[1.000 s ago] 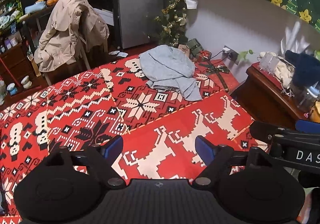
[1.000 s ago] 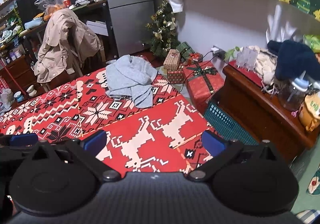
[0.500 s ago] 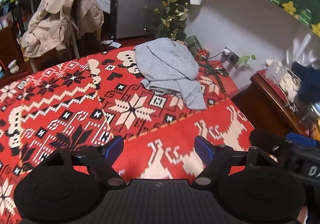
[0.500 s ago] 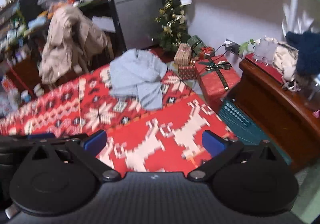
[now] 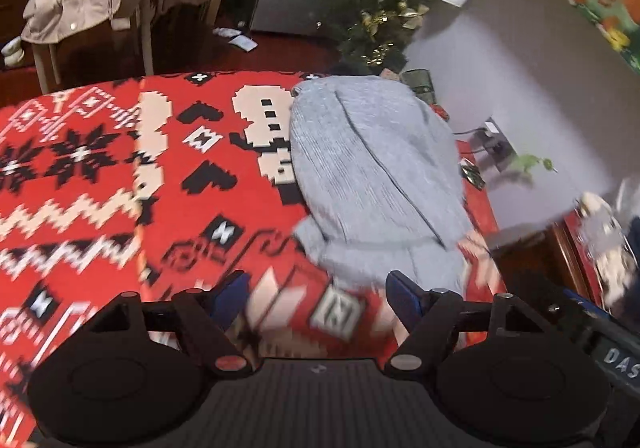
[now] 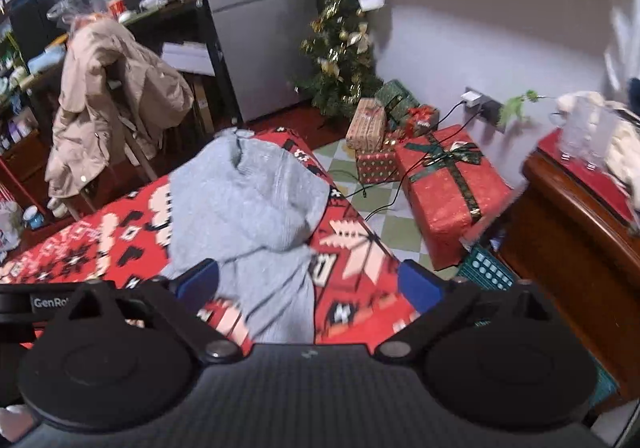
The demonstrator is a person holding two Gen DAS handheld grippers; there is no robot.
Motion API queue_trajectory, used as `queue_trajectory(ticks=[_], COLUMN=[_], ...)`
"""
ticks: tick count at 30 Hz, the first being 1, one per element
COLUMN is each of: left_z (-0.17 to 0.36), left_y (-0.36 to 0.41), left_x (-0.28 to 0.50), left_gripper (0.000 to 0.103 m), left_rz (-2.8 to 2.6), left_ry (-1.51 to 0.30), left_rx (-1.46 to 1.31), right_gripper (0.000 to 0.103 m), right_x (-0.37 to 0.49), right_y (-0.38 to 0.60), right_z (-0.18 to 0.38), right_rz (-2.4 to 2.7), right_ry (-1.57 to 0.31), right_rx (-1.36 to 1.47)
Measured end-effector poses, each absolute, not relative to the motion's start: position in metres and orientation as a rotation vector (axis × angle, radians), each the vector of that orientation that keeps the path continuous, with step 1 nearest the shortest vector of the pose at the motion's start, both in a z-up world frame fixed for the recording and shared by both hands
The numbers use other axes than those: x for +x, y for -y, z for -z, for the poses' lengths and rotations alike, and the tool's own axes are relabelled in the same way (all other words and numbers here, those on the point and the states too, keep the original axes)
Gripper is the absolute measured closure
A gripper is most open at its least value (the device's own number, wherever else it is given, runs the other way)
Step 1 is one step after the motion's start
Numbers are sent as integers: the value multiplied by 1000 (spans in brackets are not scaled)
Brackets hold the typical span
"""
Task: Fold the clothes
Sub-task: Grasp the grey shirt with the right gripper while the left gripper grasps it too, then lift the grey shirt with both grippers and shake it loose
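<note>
A crumpled light grey knitted garment (image 5: 372, 175) lies bunched on a red cloth with white and black winter patterns (image 5: 120, 183), near the cloth's far right corner; in the left wrist view it fills the centre right of the frame, and in the right wrist view (image 6: 256, 207) it sits at centre, its lower fold reaching down to the gripper body. The left gripper (image 5: 318, 294) sits at the bottom of its frame, its blue-tipped jaws spread wide with nothing between them, hovering over the cloth just short of the garment's near edge. The right gripper (image 6: 310, 280) is likewise released and empty, its jaws framing the garment's lower fold. A beige coat draped over a chair (image 6: 108, 107) stands at the left, a small decorated Christmas tree (image 6: 340, 59) at upper centre, and a large red gift box with a green ribbon (image 6: 452, 183) at the right.
</note>
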State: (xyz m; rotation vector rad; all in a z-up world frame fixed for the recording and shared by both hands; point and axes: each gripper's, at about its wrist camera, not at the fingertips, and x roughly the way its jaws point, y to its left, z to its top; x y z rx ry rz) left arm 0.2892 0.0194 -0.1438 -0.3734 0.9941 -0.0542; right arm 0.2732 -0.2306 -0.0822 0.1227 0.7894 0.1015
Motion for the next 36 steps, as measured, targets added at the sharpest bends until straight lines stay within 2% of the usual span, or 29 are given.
queue_trajectory(ticks=[3,7,9,10,11,12,13,15,24,30,36], left_z=[156,159,158,158,157,156,154,146,104,76,75], left_y=[-24,-24,-19,-15,-11,-8,-6,-5,-24,-48,-79], left_x=[313,329,333,335,336,335,333,326,262,171,76], left_gripper=[34,34,45,63,75,78,88,92,94,94,94], left_rz=[54,71,82,83,82,81,73,59,44,26,-16], left_ry=[-1017,-1003,-1006,-1010,-1015,-1013,-1001,-977,-962,-944,-969], left_rx=[-427,-457,-441,-425,-406,-391,-382,-375,-422,-421,-458], right_gripper=[20,26,35,37,48,67,74,87,91,92,92], right_x=[306,346,358,363,367,370,371,367,289,201,99], right_y=[221,208,204,202,200,197,195,188,175,164,146], right_z=[101,126,136,140,145,148,150,148,108,79,63], right_rz=[-126,-161,-183,-194,-206,-220,-238,-246,-310,-383,-470], right_ry=[-810,-835,-849,-857,-864,-867,-870,-855,-786,-772,-787], right_rx=[80,21,38,53,68,74,81,89,142,135,164])
